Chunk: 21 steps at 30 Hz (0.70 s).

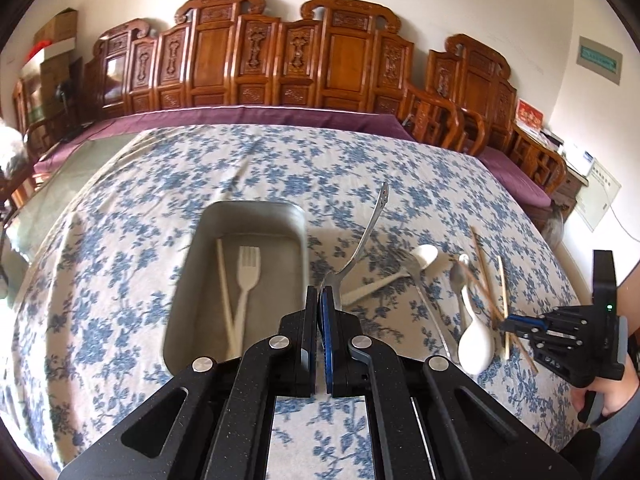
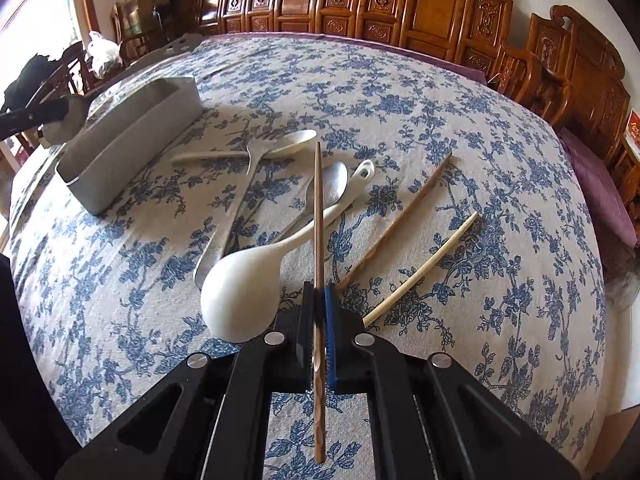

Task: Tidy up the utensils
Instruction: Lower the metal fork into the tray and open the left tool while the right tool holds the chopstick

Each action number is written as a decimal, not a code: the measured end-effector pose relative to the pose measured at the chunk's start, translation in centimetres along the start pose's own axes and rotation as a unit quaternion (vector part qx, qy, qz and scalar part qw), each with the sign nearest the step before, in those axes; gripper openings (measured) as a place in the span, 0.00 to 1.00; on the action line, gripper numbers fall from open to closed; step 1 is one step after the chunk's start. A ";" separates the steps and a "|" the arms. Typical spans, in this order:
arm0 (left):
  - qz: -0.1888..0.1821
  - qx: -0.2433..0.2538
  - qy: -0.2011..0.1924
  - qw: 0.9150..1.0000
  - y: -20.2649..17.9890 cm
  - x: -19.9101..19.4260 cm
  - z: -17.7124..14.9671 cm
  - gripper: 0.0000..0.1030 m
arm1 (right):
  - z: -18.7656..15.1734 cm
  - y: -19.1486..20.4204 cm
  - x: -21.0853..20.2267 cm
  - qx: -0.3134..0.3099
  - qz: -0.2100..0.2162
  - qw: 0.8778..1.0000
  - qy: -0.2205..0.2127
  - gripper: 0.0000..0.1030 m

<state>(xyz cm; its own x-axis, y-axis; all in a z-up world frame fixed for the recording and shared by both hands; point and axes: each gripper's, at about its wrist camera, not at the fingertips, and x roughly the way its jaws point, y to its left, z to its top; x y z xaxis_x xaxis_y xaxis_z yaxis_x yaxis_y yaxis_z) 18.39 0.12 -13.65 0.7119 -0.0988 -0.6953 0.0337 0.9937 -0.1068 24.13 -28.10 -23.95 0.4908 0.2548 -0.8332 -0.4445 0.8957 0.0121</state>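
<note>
My left gripper [image 1: 320, 294] is shut on a metal spoon [image 1: 370, 224], held by its bowl above the right edge of the grey metal tray [image 1: 192, 264]. The tray holds a cream plastic fork [image 1: 246, 280] and a pale chopstick [image 1: 224, 292]. My right gripper [image 2: 319, 292] is shut on a dark wooden chopstick [image 2: 318, 216], lifted over the table. It also shows in the left wrist view [image 1: 506, 325]. On the cloth lie a white ladle spoon [image 2: 248, 288], a cream spoon [image 2: 288, 144], two metal spoons [image 2: 328, 188], a brown chopstick [image 2: 400, 220] and a pale chopstick [image 2: 424, 268].
The table has a blue floral cloth [image 1: 160, 184]. Carved wooden chairs [image 1: 280, 60] line the far side. The tray also shows at the left in the right wrist view [image 2: 132, 136]. My left gripper with the spoon appears at that view's far left [image 2: 60, 116].
</note>
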 end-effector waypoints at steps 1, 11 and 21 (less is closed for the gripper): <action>0.005 -0.004 -0.001 1.000 0.5 -0.2 0.0 0.01 | 0.1 0.1 -0.3 0.003 0.000 1.000 -0.005 0.06; 0.058 -0.024 0.007 0.998 4.0 0.0 -0.5 0.01 | 0.9 1.3 -1.2 0.011 0.002 0.999 -0.032 0.06; 0.109 -0.028 0.039 0.993 5.9 2.9 -1.3 0.01 | 0.9 2.2 -1.1 0.008 0.008 0.999 -0.031 0.06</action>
<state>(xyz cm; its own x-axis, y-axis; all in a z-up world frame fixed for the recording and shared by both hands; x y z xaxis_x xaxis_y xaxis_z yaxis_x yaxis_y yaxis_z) 19.77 5.61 -17.24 0.6410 0.1120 -0.7593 -0.1556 0.9877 0.0144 23.30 -26.08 -22.55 0.5291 0.2900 -0.7975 -0.4405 0.8971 0.0340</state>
